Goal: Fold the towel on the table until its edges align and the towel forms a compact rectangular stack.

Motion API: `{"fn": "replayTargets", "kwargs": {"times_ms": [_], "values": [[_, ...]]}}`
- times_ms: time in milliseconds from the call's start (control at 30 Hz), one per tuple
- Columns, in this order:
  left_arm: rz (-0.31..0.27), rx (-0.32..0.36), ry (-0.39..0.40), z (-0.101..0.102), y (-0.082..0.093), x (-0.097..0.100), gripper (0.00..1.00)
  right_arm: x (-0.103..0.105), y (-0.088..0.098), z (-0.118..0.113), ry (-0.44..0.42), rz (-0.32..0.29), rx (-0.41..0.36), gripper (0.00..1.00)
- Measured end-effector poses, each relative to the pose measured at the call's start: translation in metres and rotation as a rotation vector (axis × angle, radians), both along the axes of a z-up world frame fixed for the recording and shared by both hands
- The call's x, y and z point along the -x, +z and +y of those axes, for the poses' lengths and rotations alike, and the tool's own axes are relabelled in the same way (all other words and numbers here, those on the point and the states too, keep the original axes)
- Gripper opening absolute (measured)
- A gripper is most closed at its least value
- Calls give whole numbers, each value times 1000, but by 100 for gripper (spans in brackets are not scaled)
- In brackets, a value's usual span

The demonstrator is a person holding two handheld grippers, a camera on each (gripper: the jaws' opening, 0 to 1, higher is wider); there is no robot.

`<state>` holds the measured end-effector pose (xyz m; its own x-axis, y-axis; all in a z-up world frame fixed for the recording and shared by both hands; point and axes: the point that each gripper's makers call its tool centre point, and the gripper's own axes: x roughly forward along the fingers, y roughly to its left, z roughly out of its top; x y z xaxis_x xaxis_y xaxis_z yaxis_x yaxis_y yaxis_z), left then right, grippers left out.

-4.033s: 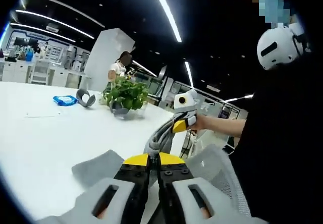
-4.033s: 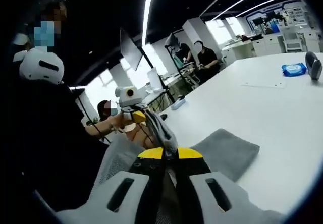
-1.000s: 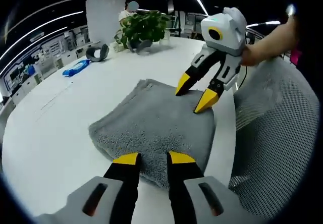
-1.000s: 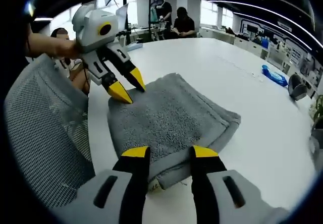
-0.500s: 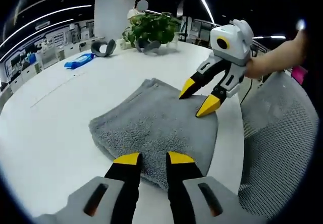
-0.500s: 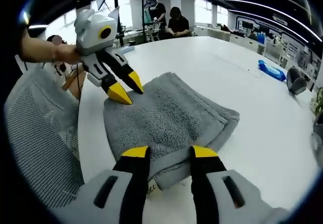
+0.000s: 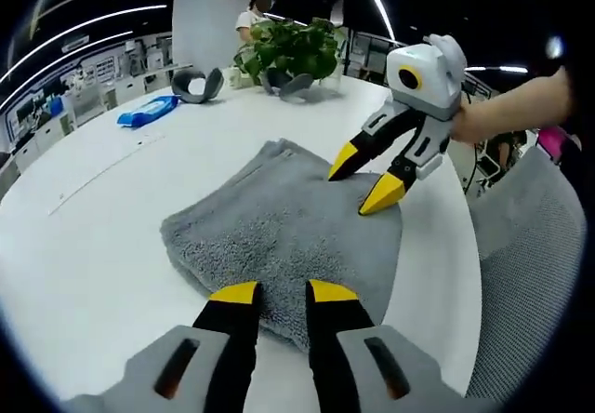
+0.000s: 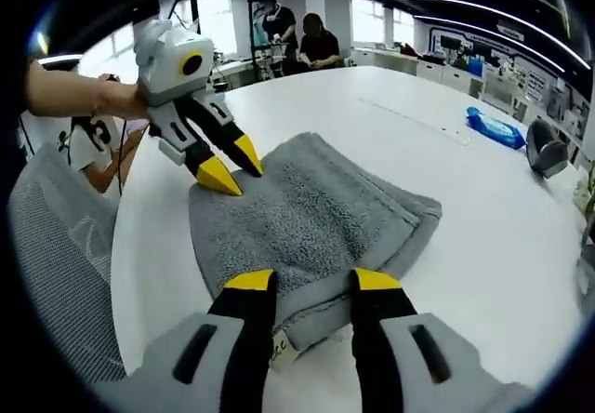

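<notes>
Grey towel (image 7: 284, 236) lay folded on the white table (image 7: 102, 236), close to its near rounded edge, layers stacked into a rough rectangle. In the left gripper view its long axis ran from the left gripper (image 7: 274, 292) away toward the potted plant (image 7: 288, 50). The pot held leafy green stems.

Left gripper jaws stood apart, empty, tips just over the towel's near edge. Right gripper (image 8: 311, 281) likewise parted and empty at the opposite end, above a small tag. A blue packet (image 7: 149, 111) and a grey curved object (image 7: 197, 85) sat well apart from the towel.
</notes>
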<state>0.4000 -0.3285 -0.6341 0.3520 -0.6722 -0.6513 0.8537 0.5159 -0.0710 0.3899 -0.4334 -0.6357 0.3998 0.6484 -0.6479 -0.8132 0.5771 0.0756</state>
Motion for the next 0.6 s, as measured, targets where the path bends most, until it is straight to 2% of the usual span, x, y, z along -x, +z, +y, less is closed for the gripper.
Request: {"fn": "replayTargets", "kwargs": {"times_ms": [67, 133, 167, 233, 267, 300, 400, 433, 500, 600], "values": [[-1, 12, 24, 0, 3, 1, 20, 2, 4, 0, -5, -11, -6, 30], [32, 51, 89, 3, 10, 2, 22, 4, 11, -2, -46, -16, -17, 31], [36, 61, 104, 5, 14, 4, 26, 5, 18, -4, -65, -40, -28, 32], [-22, 81, 119, 11, 32, 10, 40, 13, 36, -7, -117, -64, -75, 39], [-59, 109, 136, 15, 46, 14, 51, 17, 43, -8, -125, -74, -95, 44], [-86, 141, 153, 17, 57, 18, 57, 22, 51, -11, -144, -88, -112, 50], [-164, 212, 215, 33, 91, 38, 69, 43, 77, -27, -197, -144, -151, 59], [-173, 222, 219, 34, 95, 40, 73, 46, 79, -28, -202, -149, -152, 59], [-222, 270, 246, 44, 118, 61, 83, 65, 96, -39, -231, -176, -176, 63], [-325, 279, 288, 59, 142, 82, 97, 84, 113, -49, -247, -228, -195, 83]]}}
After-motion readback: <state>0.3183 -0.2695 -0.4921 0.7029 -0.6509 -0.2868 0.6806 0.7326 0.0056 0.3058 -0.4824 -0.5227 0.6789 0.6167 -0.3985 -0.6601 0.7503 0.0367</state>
